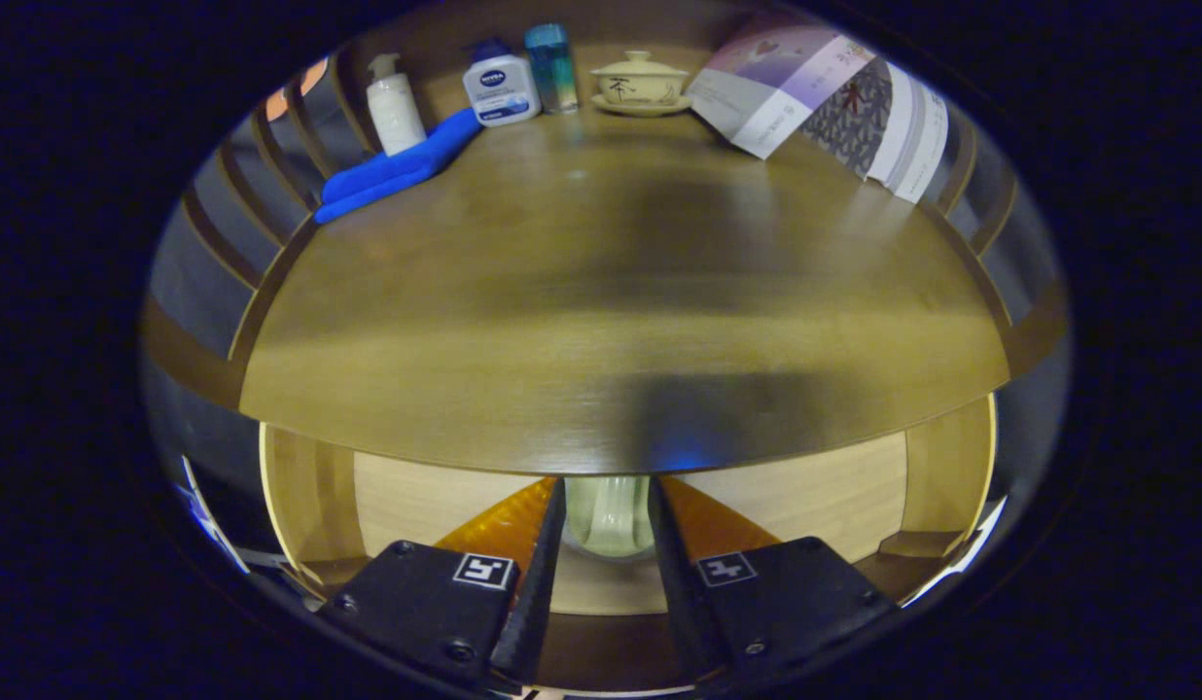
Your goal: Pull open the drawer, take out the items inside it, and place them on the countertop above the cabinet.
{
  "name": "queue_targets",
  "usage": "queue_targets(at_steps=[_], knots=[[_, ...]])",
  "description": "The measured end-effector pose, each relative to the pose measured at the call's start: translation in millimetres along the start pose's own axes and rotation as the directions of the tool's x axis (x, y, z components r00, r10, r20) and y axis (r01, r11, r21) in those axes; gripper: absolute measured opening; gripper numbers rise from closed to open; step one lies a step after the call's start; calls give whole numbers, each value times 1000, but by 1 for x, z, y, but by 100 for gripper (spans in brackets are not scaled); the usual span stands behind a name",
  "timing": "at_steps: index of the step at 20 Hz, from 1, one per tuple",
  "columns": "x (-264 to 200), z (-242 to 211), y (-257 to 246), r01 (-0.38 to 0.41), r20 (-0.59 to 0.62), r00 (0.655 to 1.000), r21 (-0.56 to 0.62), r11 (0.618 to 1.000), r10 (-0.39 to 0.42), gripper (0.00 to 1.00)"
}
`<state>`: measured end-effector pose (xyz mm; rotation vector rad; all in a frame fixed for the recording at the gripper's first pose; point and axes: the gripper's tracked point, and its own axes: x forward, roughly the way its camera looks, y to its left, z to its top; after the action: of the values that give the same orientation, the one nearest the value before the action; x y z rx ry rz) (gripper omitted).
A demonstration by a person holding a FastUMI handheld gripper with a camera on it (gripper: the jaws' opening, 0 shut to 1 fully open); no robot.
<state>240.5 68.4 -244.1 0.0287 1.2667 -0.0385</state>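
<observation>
Hand-held gripper [606, 520] points forward and slightly down into the open drawer [805, 496], fingers level with each other, reaching in under the front edge of the desk [601, 321]. A pale green cup-like item [609, 513] sits between the two fingers, inside the drawer just below the desk edge. Both fingers lie right against its sides, so the gripper looks pinched on it, though its far part is hidden under the desk edge. The light wood drawer bottom shows on either side of the fingers, with the drawer side walls further out.

On the desk, well beyond the fingers and along the back: a white pump bottle [394, 109] at the left, a blue cloth [397, 170] lying in front of it and running toward a white lotion bottle with a blue cap [500, 87]. Just beside that bottle stands a teal container [551, 66]. Next along is a cream lidded tea bowl on a saucer [640, 83]. At the right a folded paper booklet [820, 97] stands leaning. The middle of the desk carries a dark shadow.
</observation>
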Motion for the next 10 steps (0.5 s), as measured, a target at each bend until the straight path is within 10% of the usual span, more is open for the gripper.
queue_targets(at_steps=[5,10], knots=[[15,-1,-6,32,0,999,11,999,-32,28],[8,-11,1,-26,-5,1000,4,1000,26,23]])
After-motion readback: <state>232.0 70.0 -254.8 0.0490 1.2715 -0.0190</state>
